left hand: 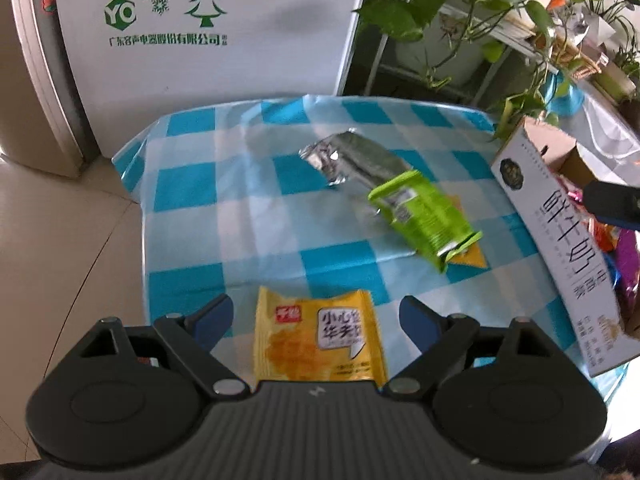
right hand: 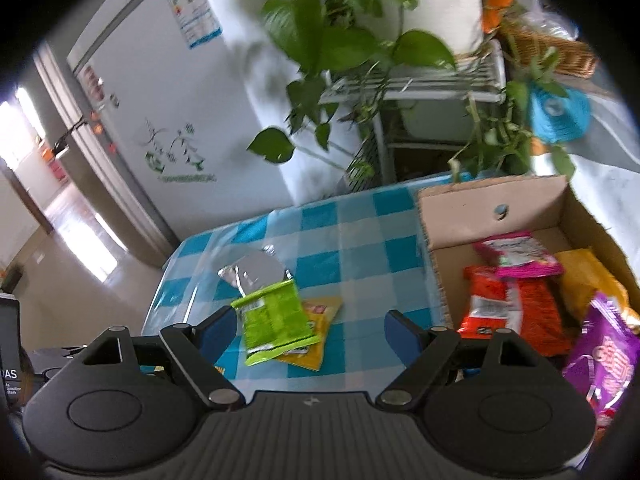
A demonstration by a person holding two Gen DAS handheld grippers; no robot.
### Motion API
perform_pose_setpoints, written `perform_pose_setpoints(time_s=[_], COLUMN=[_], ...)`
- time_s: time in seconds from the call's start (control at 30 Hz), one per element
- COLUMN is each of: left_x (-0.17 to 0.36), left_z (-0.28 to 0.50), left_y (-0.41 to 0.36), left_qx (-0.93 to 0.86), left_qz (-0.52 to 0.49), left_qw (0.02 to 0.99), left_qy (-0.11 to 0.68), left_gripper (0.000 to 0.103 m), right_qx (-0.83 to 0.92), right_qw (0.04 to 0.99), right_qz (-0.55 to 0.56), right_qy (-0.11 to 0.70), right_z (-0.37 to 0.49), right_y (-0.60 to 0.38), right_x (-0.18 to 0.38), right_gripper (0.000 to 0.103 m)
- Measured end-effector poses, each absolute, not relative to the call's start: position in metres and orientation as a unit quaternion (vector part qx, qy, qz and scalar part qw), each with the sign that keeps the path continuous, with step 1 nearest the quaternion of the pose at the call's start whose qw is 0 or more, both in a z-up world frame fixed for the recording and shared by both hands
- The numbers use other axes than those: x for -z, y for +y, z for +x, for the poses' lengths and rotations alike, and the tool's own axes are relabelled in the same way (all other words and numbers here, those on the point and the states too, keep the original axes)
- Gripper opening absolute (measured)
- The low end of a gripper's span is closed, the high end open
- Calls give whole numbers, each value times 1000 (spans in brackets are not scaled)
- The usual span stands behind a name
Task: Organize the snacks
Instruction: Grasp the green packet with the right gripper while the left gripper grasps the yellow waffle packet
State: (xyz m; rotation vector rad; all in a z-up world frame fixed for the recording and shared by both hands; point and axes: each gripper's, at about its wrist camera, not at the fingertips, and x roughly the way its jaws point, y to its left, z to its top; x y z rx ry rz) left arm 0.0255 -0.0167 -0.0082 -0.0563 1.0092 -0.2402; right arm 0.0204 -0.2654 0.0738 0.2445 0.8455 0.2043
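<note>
A yellow snack packet (left hand: 320,336) lies flat on the blue-checked tablecloth (left hand: 256,216), between the spread fingers of my left gripper (left hand: 316,318); the blue pads stand clear of it. Farther back lie a silver packet (left hand: 352,156) and a green packet (left hand: 424,216), the green one resting on a second yellow packet (left hand: 470,258). My right gripper (right hand: 310,330) hovers open over the table, with the green packet (right hand: 276,326) just ahead near its left finger. To its right, the cardboard box (right hand: 492,208) holds red (right hand: 504,308), pink (right hand: 516,258), purple (right hand: 608,356) and yellow (right hand: 588,280) packets.
A white fridge (left hand: 208,28) stands behind the table, with a plant rack (right hand: 416,84) and trailing leaves beside it. The table's left edge (left hand: 136,184) drops to a tiled floor. The box's printed white side (left hand: 560,232) walls the table's right.
</note>
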Motion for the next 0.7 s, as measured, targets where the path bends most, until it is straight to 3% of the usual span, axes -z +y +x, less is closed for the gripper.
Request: perform_pose_setpoints(time_s=[0.5, 0.7], left_x=[34, 40], left_z=[26, 26], left_y=[-19, -25], left_qx=[138, 140], left_qz=[3, 15], left_qw=[858, 858], left_qy=[495, 493], left_gripper=[90, 99], right_qx=[-153, -167], right_qw=[877, 869], right_qz=[68, 42], right_qy=[450, 465], right_z=[62, 78], right_y=[-223, -211], right_x=[-38, -24], right_gripper=[86, 86])
